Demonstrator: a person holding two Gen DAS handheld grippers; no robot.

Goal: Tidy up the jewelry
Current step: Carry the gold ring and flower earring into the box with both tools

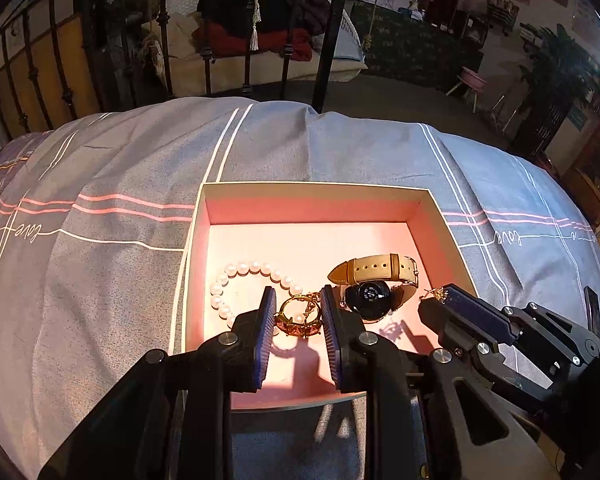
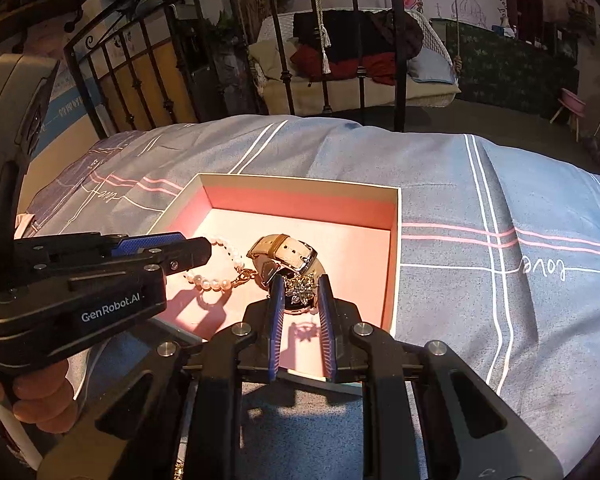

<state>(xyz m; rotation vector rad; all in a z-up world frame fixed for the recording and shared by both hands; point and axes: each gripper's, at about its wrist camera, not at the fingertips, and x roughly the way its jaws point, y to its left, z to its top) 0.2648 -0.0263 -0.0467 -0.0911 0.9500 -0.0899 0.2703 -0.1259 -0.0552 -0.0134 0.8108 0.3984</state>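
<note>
An open box [image 1: 432, 200] with a pink lining lies on the bed; it also shows in the right wrist view [image 2: 396, 216]. Inside lie a pearl bracelet [image 1: 236, 270] and a black-faced watch [image 1: 368, 296] with a tan strap. My left gripper [image 1: 298, 310] is shut on a gold ring-shaped piece [image 1: 298, 316] just above the box floor. My right gripper [image 2: 300, 286] is shut on a sparkly flower brooch [image 2: 300, 286] above the watch [image 2: 288, 252]. The pearl bracelet [image 2: 216, 284] is partly hidden by the left gripper in the right wrist view.
The box rests on a grey-blue quilt [image 1: 100, 240] with pink and white stripes. A black iron bed frame [image 1: 328, 32] stands at the far edge, with a hanging chair full of clothes [image 2: 340, 52] beyond it.
</note>
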